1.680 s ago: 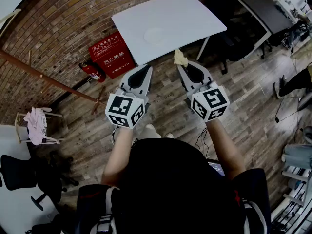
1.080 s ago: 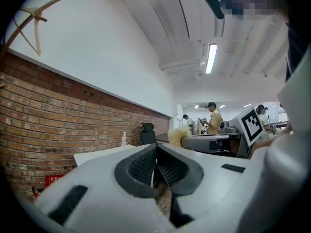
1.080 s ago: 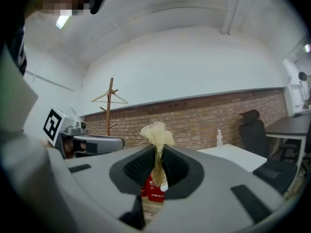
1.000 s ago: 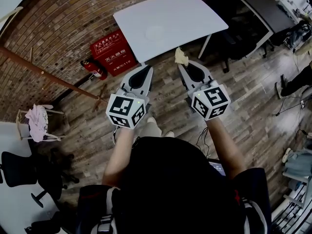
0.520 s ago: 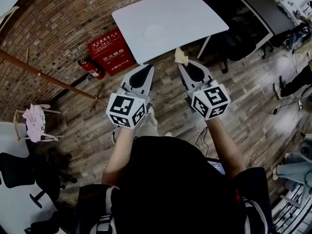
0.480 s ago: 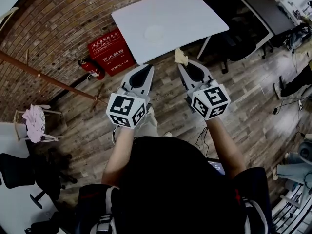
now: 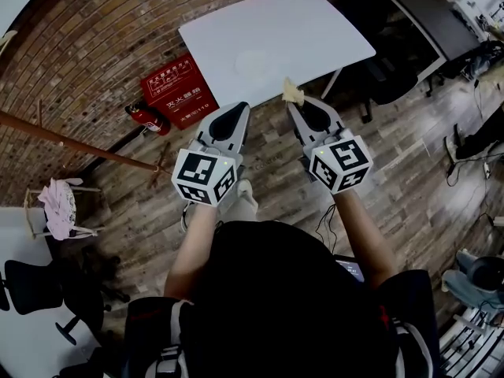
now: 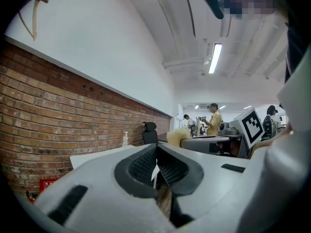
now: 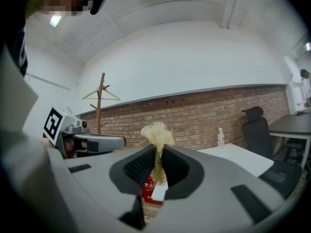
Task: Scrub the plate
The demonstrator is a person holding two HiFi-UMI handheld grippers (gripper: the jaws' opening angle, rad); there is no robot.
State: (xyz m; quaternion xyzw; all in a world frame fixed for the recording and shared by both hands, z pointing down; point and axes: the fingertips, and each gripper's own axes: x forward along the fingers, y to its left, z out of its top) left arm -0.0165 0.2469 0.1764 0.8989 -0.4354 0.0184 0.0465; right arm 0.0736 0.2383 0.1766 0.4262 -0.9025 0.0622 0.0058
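1. Plank floor (image 7: 409,187) and brick wall (image 7: 102,30): they fill most of the head view.

2. Table (image 7: 315,22): white, past your two tongs. Against the frames half a second and more ago, its near edge now lies closer to you. Both sets of tips meet that edge in the head view, where earlier a strip of floor showed between them.

3. Red box (image 7: 179,91): on the floor by the wall, left of the table. It carries white Chinese characters and a row of digits, too small to read with certainty.

4. Coat stand (image 7: 79,144): bare wood, left of your left arm.

5. Left tongs (image 7: 236,110): level, aimed at the table, jaws pressed together with nothing in them, as the left gripper view (image 8: 156,152) shows.

6. Right tongs (image 7: 294,109): level, aimed the same way, clamped on the scrubber (image 7: 293,93). Each pair of tongs carries a cube of black-and-white square markers.

7. Fire extinguisher (image 7: 146,116): red, just beside the box.

8. Plate (image 7: 250,60): white on white, flat on the table around its middle and well apart from both tongs. It is round, so it has no long axis.

9. Scrubber: pale yellow and fibrous. In the right gripper view (image 9: 156,132) its long axis stands upright between the pads, its tuft rising above the tips.

10. Bottle (image 9: 221,136): clear, upright at the table's far edge, label unreadable.
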